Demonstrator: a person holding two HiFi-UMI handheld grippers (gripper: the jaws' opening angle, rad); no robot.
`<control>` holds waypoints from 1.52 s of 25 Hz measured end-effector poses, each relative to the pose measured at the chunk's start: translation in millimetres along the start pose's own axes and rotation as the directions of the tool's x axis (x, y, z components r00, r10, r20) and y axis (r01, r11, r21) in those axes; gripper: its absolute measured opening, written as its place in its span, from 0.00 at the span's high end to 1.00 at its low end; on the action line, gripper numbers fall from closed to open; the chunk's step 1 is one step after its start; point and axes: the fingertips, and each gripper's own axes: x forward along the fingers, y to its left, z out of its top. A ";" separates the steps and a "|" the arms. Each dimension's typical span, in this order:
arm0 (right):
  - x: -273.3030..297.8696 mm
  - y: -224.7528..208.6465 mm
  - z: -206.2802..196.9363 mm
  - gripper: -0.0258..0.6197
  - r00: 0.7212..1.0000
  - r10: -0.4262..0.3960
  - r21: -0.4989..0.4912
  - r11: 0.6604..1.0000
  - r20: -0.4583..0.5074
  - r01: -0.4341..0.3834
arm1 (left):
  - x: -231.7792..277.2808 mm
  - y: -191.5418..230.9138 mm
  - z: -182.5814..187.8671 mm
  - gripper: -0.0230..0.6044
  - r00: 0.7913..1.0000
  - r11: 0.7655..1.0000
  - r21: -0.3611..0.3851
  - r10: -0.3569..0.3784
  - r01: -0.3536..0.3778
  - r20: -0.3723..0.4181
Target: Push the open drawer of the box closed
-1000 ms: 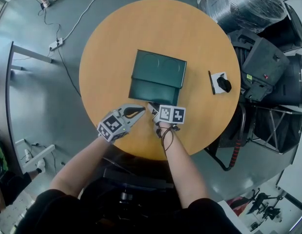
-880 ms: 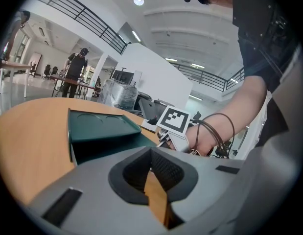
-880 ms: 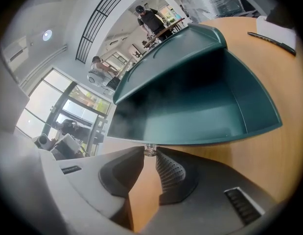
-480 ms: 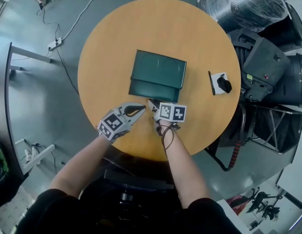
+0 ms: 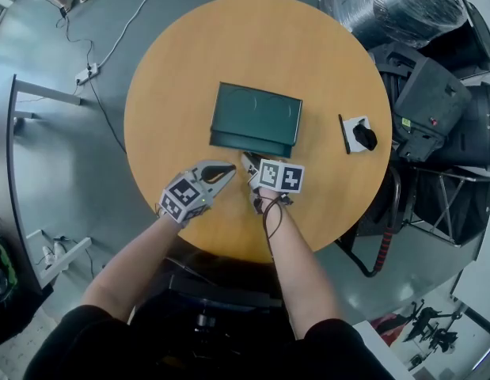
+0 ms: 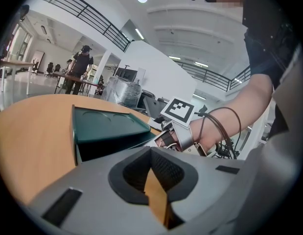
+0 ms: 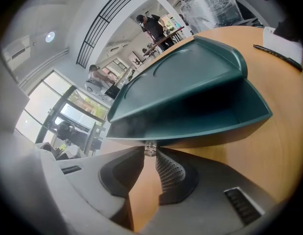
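A dark green box [image 5: 256, 111] lies in the middle of the round wooden table [image 5: 181, 62]. Its drawer [image 5: 251, 143] sticks out a short way toward me. In the right gripper view the drawer [image 7: 215, 116] is empty, with a small clear knob [image 7: 150, 148] on its front. My right gripper [image 5: 249, 163] [image 7: 150, 152] is at the drawer front, its tips closed on that knob. My left gripper [image 5: 227, 169] [image 6: 151, 153] hovers just left of it, shut and empty, a little short of the box [image 6: 104, 126].
A white pad carrying a black object [image 5: 359, 135] and a black pen [image 5: 342, 133] lie on the table to the right of the box. Black wrapped equipment [image 5: 423, 85] crowds the table's right side. Cables [image 5: 110, 46] run over the floor at the left.
The drawer has slid further into the box. My right gripper moved forward with it, and the left gripper followed a little way.
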 end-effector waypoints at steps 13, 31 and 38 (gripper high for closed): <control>10.9 -5.5 30.7 0.82 0.998 0.000 0.002 1.000 0.056 0.000 | 16.2 25.1 -3.2 0.94 0.999 1.000 -0.001 0.005 -0.005 -0.036; 15.7 -7.0 40.1 0.82 0.997 0.011 0.024 1.000 0.080 -0.013 | 10.4 25.4 2.1 0.94 1.000 1.000 -0.009 0.005 -0.005 -0.018; 8.9 -5.3 28.4 0.78 0.998 0.019 0.033 0.999 0.059 -0.021 | -5.0 19.8 8.5 0.94 1.000 1.000 -0.005 0.026 -0.026 0.005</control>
